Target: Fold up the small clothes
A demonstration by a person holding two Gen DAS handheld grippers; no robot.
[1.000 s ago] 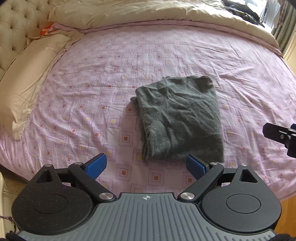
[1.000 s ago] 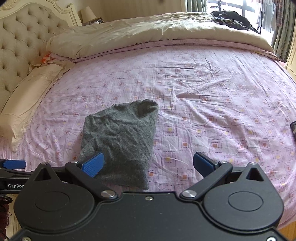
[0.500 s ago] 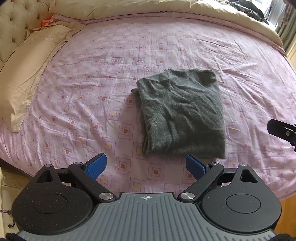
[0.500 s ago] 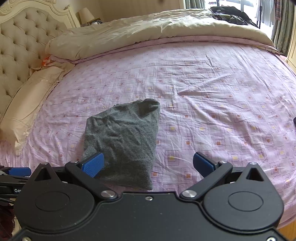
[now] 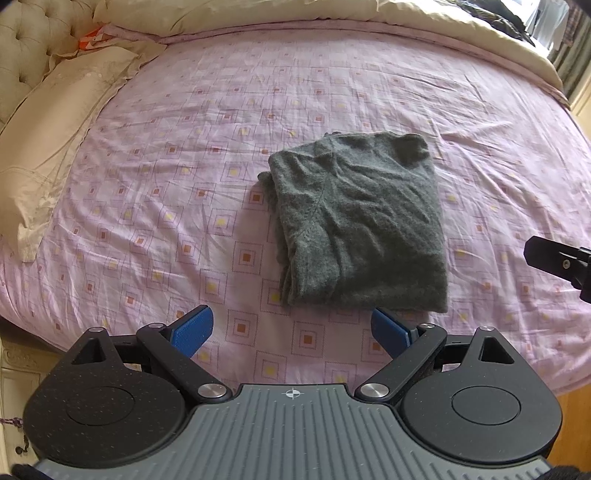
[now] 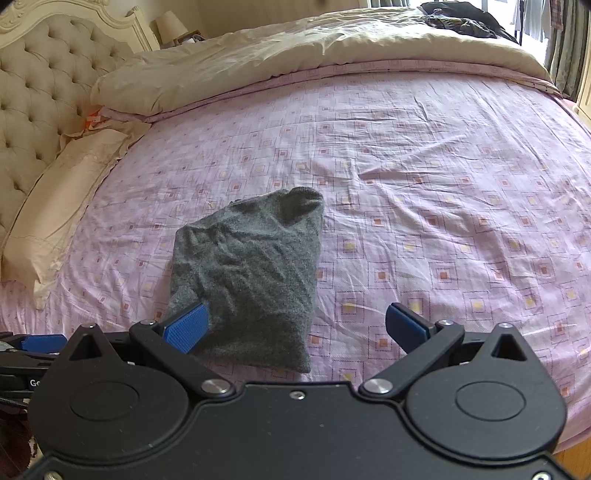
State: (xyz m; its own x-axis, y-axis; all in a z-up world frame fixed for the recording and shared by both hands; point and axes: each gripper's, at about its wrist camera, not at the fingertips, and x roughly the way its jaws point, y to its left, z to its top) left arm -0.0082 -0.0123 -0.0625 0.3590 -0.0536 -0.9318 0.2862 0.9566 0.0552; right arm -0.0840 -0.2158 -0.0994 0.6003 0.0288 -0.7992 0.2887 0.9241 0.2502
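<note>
lying off to the left, the cream pillow (image 5: 55,147) leaves the pink sheet (image 5: 184,155) free as a folding surface. the grey garment (image 5: 354,229) sits mid-bed, already folded. left gripper (image 5: 291,328) and right gripper (image 6: 306,325) hover near its edge, fingers wide apart, holding nothing.

Grey garment (image 5: 358,225), pink square-patterned sheet (image 5: 184,155)

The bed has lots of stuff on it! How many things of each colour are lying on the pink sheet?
Grey: 1, the folded sweater
Cream: 2, the pillow and the duvet
Dark: 1, the clothes pile on the duvet
Orange: 1, a small scrap by the headboard, too hidden to identify
Total: 5
</note>
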